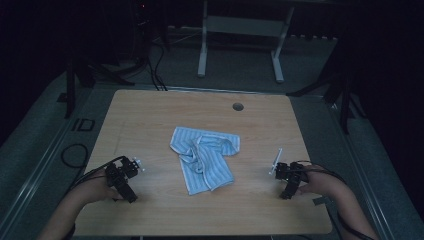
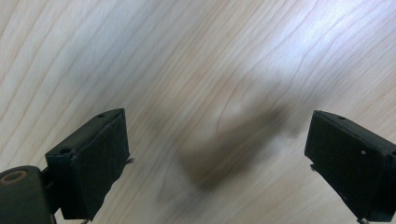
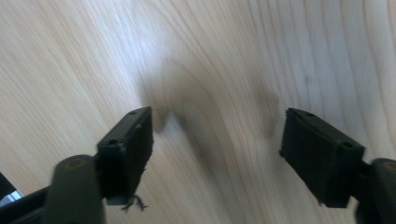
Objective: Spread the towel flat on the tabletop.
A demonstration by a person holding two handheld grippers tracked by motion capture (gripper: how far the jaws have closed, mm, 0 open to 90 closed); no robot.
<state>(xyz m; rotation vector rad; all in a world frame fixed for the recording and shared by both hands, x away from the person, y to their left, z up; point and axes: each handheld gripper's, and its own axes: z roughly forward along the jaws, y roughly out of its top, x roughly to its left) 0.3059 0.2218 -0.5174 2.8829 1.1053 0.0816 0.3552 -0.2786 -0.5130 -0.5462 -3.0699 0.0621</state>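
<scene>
A crumpled light-blue striped cloth lies in the middle of the wooden table. My left gripper hovers near the front left of the table, well left of the cloth, jaws apart. In the left gripper view its jaws stand wide over bare wood with nothing between them. My right gripper is held near the front right, right of the cloth. In the right gripper view the right gripper is open over bare wood, with nothing between its two black jaws.
A round cable hole sits near the table's far edge. Beyond the table stands a white frame on a dark floor, with cables at the back left. A cable loop lies left of the table.
</scene>
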